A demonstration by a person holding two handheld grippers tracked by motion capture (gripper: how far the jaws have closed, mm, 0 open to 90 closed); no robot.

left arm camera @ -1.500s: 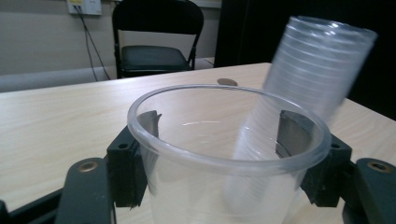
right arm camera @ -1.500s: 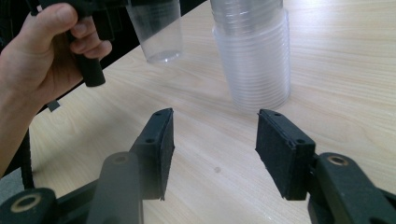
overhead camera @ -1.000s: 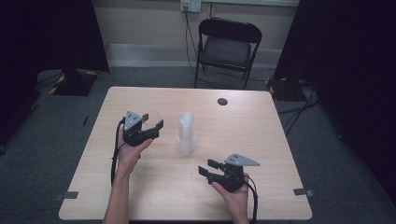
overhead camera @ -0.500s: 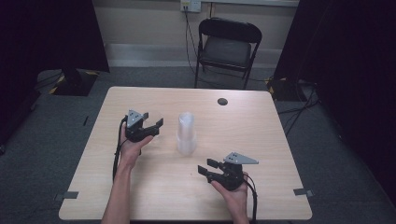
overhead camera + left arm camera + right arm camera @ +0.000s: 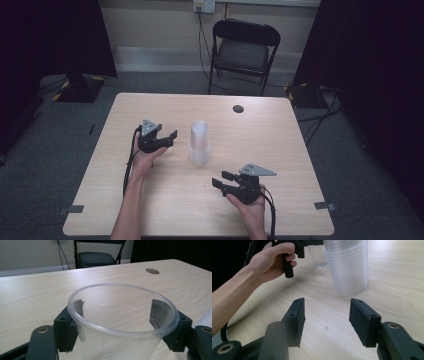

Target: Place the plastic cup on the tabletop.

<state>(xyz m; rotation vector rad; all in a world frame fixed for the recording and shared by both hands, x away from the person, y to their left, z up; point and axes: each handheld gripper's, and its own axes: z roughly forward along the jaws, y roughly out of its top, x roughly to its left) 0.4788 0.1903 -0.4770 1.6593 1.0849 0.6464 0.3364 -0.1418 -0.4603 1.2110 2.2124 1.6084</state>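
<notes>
the stack (image 5: 199, 142) of clear cups stands upside down near the middle of the table (image 5: 280, 150); a single clear cup (image 5: 120, 322) stands upright just left of the stack, its rim up, with the left tool (image 5: 169, 140) around it; in the left gripper view the two jaws sit at either side of the cup's wall, just under the rim, and they have just been opening; whether the pads still press on the wall i cannot tell; the right tool (image 5: 218, 179) rests on the table nearer the person than the stack, a little to its right, apart from it, jaws wide apart with nothing between them; a dark round spot (image 5: 238, 108) lies on the table beyond the stack; a black chair (image 5: 243, 52) stands past the table's far edge
</notes>
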